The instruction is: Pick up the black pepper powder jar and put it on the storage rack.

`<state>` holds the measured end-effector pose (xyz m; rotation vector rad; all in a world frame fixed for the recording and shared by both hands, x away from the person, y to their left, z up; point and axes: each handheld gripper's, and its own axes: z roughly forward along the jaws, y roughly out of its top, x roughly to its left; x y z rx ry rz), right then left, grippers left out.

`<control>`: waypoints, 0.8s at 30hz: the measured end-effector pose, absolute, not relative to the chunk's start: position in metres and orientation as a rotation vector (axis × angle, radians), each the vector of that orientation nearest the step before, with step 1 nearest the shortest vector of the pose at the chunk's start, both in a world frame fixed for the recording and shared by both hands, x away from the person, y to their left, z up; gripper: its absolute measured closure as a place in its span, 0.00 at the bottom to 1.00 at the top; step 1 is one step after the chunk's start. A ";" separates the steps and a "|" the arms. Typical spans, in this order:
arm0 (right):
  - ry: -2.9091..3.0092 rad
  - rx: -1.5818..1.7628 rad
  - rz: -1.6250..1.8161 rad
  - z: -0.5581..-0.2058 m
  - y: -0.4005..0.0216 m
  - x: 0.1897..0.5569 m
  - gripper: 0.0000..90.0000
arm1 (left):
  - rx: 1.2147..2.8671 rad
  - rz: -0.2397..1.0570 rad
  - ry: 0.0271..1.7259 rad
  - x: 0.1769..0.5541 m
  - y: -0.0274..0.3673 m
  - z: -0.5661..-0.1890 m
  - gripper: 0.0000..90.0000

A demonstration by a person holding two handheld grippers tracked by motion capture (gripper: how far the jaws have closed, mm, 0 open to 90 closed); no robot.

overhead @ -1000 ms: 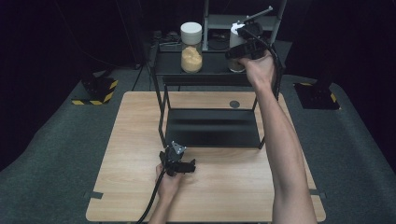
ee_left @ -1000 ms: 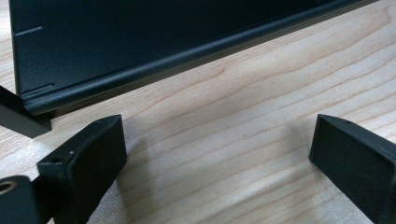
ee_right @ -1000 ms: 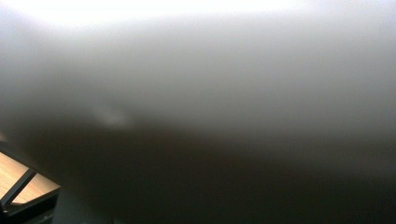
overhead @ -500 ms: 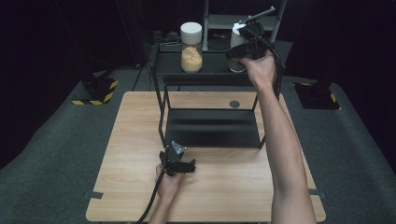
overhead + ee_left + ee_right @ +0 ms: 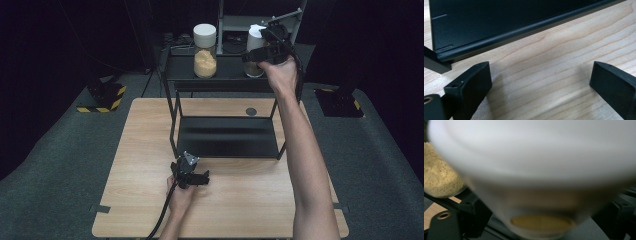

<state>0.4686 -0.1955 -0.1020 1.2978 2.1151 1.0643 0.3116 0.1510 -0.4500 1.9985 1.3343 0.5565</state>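
Note:
A black two-tier rack [image 5: 227,137] stands on the wooden table [image 5: 150,150]. On its top shelf is a jar with a white lid [image 5: 256,34]. My right gripper [image 5: 254,56] reaches to that jar from the right. Its jaws have just been opening and now stand either side of the jar [image 5: 536,170], with a gap at the left jaw, so it is open. My left gripper [image 5: 192,176] lies on the table in front of the rack. In the left gripper view it [image 5: 540,82] is open wide over bare wood, close to the rack's lower edge [image 5: 499,25].
A second white-lidded jar [image 5: 205,52] of beige powder [image 5: 439,177] stands on the top shelf, left of the first. A small dark disc [image 5: 251,111] lies on the table behind the rack. Grey carpet [image 5: 60,165] surrounds the table.

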 end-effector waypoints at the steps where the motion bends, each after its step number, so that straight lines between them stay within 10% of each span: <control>1: 2.119 1.291 1.070 -0.101 -0.198 0.466 0.11 | 1.998 0.556 1.335 0.312 0.151 -0.450 0.04; 24: 2.145 1.258 1.095 -0.116 -0.226 0.442 0.10 | 2.000 0.556 1.334 0.312 0.151 -0.450 0.04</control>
